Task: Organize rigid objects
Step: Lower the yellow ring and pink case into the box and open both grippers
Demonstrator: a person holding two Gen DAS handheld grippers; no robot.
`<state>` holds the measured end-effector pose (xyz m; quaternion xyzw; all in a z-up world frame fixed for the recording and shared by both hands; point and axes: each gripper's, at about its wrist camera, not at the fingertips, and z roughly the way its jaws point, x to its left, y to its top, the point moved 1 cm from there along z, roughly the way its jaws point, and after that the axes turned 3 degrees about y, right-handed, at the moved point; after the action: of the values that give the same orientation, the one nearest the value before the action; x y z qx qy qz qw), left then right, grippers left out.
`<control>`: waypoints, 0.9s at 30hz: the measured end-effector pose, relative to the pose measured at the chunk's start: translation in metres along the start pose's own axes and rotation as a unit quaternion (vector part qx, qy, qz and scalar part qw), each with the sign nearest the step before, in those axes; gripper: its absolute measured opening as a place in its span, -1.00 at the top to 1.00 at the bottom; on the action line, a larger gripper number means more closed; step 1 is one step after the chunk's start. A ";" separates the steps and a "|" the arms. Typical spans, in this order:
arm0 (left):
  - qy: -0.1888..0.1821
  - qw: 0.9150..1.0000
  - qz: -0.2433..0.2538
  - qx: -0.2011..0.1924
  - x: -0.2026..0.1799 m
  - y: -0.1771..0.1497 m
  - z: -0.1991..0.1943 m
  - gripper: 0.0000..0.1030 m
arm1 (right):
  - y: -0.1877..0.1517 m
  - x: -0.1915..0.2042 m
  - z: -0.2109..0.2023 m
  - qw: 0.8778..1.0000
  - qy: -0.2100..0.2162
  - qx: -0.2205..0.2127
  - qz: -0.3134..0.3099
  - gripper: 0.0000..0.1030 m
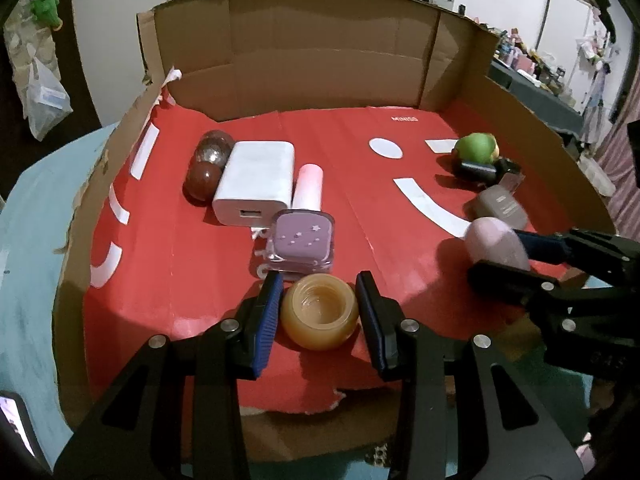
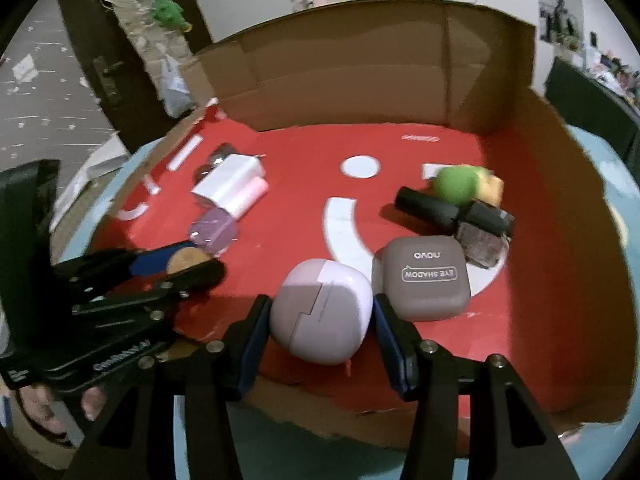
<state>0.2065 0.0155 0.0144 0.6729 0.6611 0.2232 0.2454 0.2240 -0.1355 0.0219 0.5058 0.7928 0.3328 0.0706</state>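
My left gripper [image 1: 318, 312] clamps the amber jar [image 1: 319, 311], lower centre; right gripper [image 2: 320, 320] grips the pink case [image 2: 320, 316], centre

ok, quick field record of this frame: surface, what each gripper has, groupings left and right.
surface: red sheet in a cardboard tray
left gripper: shut on amber jar
right gripper: shut on lilac case
left group: brown balls, white charger, pink tube, purple bottle
right group: eye shadow compact, black-capped bottles, green toy
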 end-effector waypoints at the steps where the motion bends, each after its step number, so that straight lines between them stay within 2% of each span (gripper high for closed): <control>1: 0.004 1.000 0.000 -0.001 0.000 0.001 0.001 0.30 | 0.000 -0.003 0.000 1.000 -0.014 -0.004 0.001 -0.05; 5: 0.005 1.000 -0.005 -0.004 0.004 0.002 0.003 0.30 | -0.001 -0.011 0.001 0.999 -0.046 -0.005 0.004 -0.05; 24: 0.012 1.000 -0.004 -0.003 0.004 0.003 0.003 0.29 | -0.002 -0.013 0.001 0.999 -0.048 -0.004 0.004 -0.05; 26: 0.012 1.000 -0.004 -0.002 0.004 0.003 0.002 0.25 | -0.002 -0.013 0.000 0.999 -0.047 -0.004 0.006 -0.05; 27: 0.010 1.000 -0.004 -0.001 0.004 0.003 0.002 0.16 | -0.002 -0.013 0.000 0.999 -0.048 -0.004 0.006 -0.05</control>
<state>0.2103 0.0191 0.0142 0.6675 0.6664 0.2295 0.2400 0.2288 -0.1473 0.0178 0.5255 0.7841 0.3120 0.1084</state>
